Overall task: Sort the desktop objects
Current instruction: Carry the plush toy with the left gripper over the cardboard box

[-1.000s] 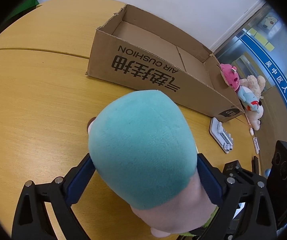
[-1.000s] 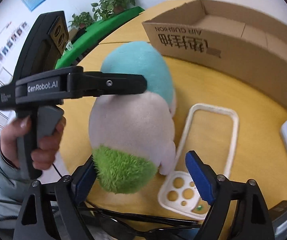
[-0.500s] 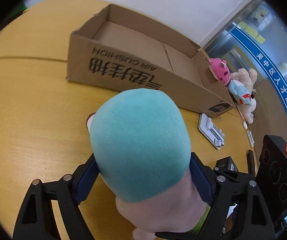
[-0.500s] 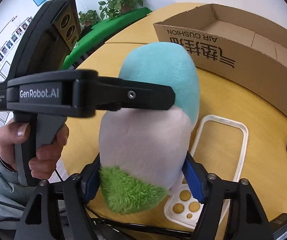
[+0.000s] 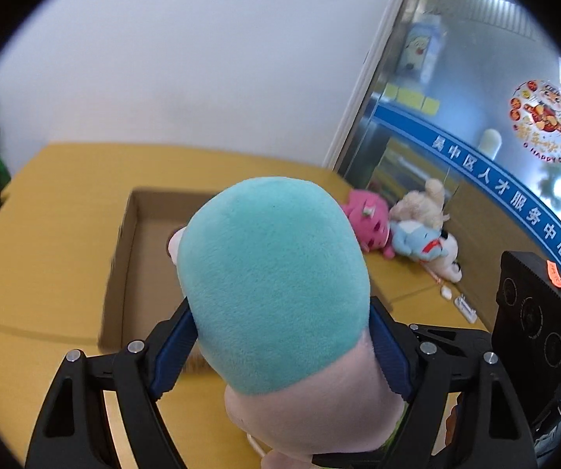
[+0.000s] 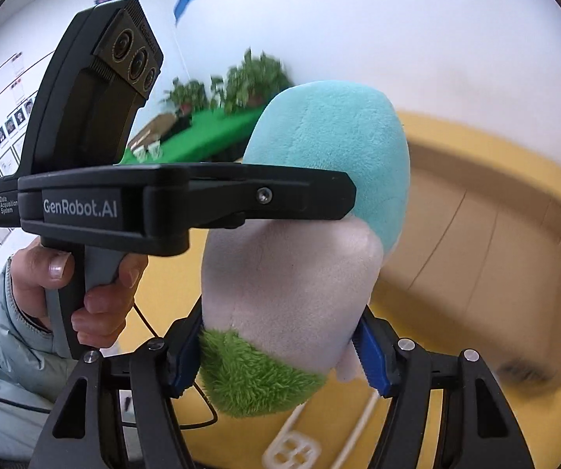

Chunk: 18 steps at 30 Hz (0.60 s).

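Note:
A plush toy (image 5: pixel 276 285) with a teal head, pale pink body and green furry base (image 6: pixel 257 379) is held by both grippers, lifted above the yellow table. My left gripper (image 5: pixel 280 348) is shut on its upper body just below the teal head. My right gripper (image 6: pixel 280 348) is shut on its lower body, just above the green base. The left gripper's body (image 6: pixel 155 203) crosses the right wrist view. An open cardboard box (image 5: pixel 139 258) lies beyond the toy; it also shows in the right wrist view (image 6: pixel 483 258), blurred.
Pink, blue and cream plush toys (image 5: pixel 401 230) lie in a pile right of the box. A white tray frame (image 6: pixel 300 441) lies on the table below the toy. The right gripper's camera block (image 5: pixel 538 312) is at the right. Green planters (image 6: pixel 217 133) stand behind the table.
Both grippers have lifted the plush toy up off the table and toward the box; the views now tilt upward, showing wall and box interior. The right gripper closed on its lower body.

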{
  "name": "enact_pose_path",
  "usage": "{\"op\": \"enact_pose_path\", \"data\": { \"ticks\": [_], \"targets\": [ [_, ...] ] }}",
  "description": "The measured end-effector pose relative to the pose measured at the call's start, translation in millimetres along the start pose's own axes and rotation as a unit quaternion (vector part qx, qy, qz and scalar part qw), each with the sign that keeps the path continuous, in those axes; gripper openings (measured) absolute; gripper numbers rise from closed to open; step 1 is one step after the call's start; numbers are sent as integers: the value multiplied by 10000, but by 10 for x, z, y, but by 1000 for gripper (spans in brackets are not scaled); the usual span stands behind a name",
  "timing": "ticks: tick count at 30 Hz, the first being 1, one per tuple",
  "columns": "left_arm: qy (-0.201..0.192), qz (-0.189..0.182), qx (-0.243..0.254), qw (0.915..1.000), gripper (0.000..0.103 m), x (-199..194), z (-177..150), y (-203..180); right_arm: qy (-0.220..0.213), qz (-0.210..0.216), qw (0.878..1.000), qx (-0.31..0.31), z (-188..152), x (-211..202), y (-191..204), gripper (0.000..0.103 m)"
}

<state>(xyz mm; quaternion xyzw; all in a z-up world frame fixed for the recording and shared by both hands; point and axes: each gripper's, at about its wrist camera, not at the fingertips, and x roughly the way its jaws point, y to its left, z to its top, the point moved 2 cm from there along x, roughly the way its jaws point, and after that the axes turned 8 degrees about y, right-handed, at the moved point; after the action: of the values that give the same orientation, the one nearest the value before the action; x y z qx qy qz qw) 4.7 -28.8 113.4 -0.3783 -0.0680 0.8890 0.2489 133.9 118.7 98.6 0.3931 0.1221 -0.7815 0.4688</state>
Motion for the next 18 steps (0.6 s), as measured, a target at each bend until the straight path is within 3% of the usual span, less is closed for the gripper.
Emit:
{"op": "enact_pose_path", "data": {
  "ticks": [8,18],
  "targets": [
    [-649,36,579,9962,82,-84,848,-55,-625,-362,9969,-321,684,-380,-231,65],
    [-819,-271,814,9929,82,152,1631,137,-999,-548,9932,-226,1407,-443,-715,65]
  ]
}}
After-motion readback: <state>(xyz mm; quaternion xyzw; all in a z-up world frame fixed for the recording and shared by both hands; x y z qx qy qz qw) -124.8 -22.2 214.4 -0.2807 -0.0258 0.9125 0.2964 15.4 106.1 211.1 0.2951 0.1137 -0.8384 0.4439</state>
